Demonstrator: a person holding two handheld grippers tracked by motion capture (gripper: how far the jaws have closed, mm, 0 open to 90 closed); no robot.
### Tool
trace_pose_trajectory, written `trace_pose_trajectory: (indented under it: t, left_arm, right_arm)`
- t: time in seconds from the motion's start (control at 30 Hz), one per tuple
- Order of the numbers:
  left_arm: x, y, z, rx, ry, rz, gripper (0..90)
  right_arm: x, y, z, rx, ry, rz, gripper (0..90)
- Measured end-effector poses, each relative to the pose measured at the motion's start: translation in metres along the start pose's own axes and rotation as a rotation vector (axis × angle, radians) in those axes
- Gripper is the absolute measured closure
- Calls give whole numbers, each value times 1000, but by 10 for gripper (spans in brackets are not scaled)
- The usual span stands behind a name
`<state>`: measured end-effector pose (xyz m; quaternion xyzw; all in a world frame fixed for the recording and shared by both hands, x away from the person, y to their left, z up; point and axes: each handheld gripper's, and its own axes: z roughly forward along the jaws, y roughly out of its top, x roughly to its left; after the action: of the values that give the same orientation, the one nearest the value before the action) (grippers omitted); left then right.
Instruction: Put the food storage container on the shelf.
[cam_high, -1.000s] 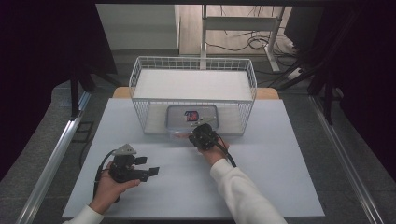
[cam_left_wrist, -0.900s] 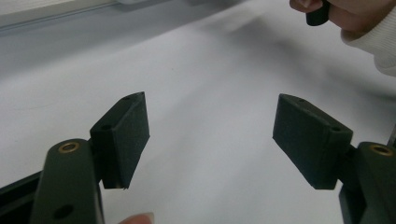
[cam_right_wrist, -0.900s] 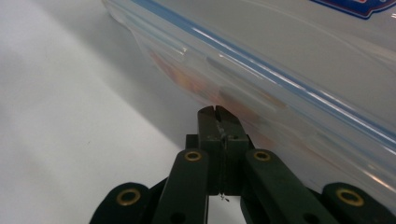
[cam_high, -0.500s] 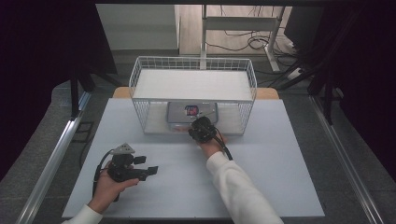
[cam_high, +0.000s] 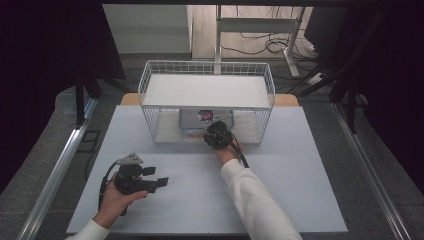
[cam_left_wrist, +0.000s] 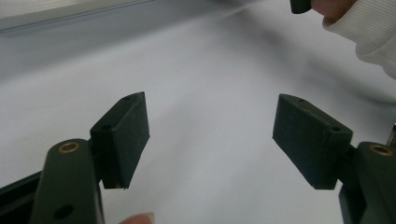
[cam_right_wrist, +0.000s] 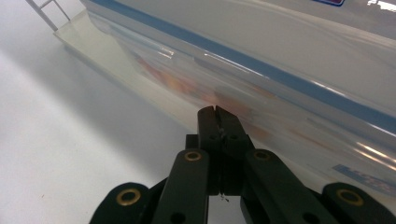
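Note:
A clear plastic box (cam_high: 192, 120) with a blue-edged lid and reddish contents sits on the bottom shelf of a white wire rack (cam_high: 148, 80). My right gripper (cam_high: 213, 128) is at the rack's front opening. In the right gripper view its jaws are shut together with nothing between them, and the right gripper (cam_right_wrist: 216, 110) tips press against the box's clear side wall (cam_right_wrist: 280, 60). My left gripper (cam_high: 157, 178) rests low over the white table at the front left, pointing right. The left gripper (cam_left_wrist: 210, 135) stands open and holds nothing.
The rack's upper shelf carries a white board (cam_high: 205, 92) that covers most of the box from above. The bottom shelf lip (cam_right_wrist: 93, 42) lies level with the white table (cam_high: 290, 190). Beyond the table are a metal stand (cam_high: 260, 25) and floor cables.
My right gripper has moved forward to the rack, and the clear box has slid farther in under the upper shelf. The left gripper has stayed in place.

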<state>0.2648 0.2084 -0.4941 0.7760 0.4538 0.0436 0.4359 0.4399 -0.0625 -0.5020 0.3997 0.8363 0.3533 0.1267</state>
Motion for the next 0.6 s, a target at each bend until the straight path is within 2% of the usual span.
trace_pose_trajectory:
  t: [0.17,0.27,0.47,0.6]
  left_arm:
    - [0,0,-1,-3,1,1,267]
    - [0,0,-1,-6,0,-1,267]
    - [-1,0,-1,-3,-1,7,267]
    - [-2,0,-2,-9,-2,9,267]
  right_arm:
    - [0,-1,-3,4,6,3,888]
    - [4,-3,-9,15,15,-34,888]
    - [13,-9,-33,-1,48,-93,888]
    - [14,-17,-52,-14,75,-98,888]
